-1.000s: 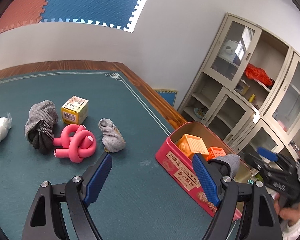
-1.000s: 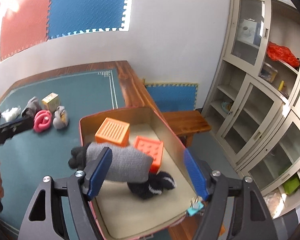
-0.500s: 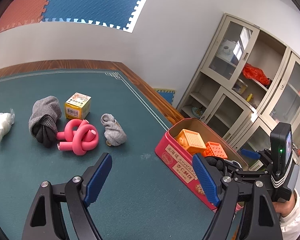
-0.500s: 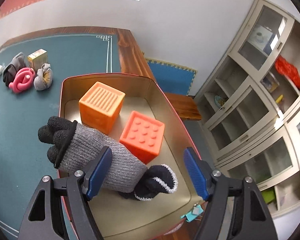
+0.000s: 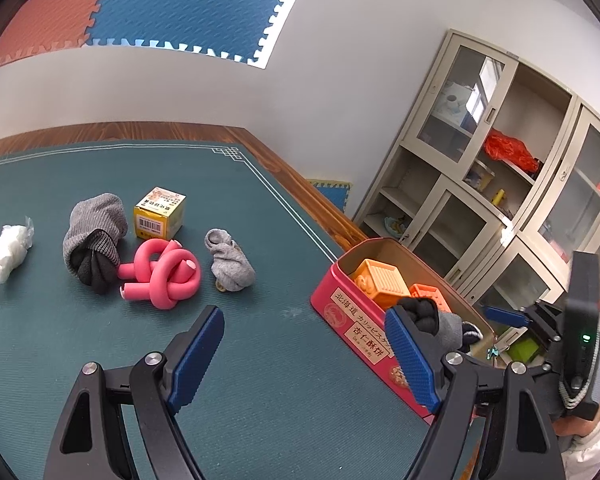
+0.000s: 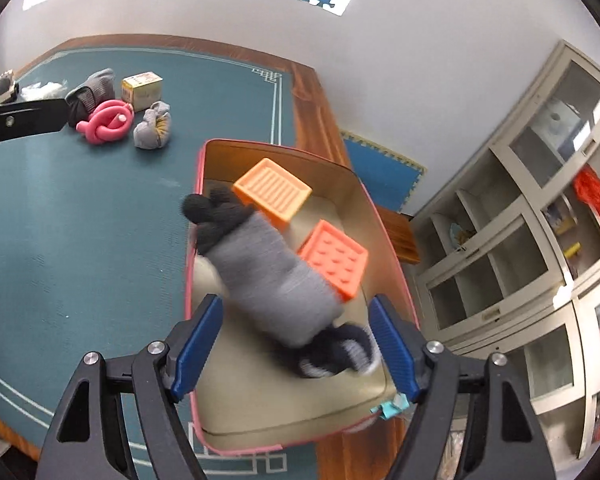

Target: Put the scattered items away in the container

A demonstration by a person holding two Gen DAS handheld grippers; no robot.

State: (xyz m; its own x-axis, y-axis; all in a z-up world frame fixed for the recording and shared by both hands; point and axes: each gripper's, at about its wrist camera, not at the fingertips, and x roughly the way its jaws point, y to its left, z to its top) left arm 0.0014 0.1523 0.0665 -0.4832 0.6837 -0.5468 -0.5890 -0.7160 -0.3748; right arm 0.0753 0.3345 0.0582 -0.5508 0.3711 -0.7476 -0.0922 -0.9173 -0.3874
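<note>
While both your tongs, the left gripper [image 5: 304, 356] and right gripper [image 6: 296, 340], stand spread and empty, the red tin [image 6: 194, 280] holds the soft glove [image 6: 268, 276]. On the mat, the pink foam knot [image 5: 160, 276] should squash lightly; pinch a loop. The sock bundle [image 5: 230, 260] likely wants a mid-bulge grip.
</note>
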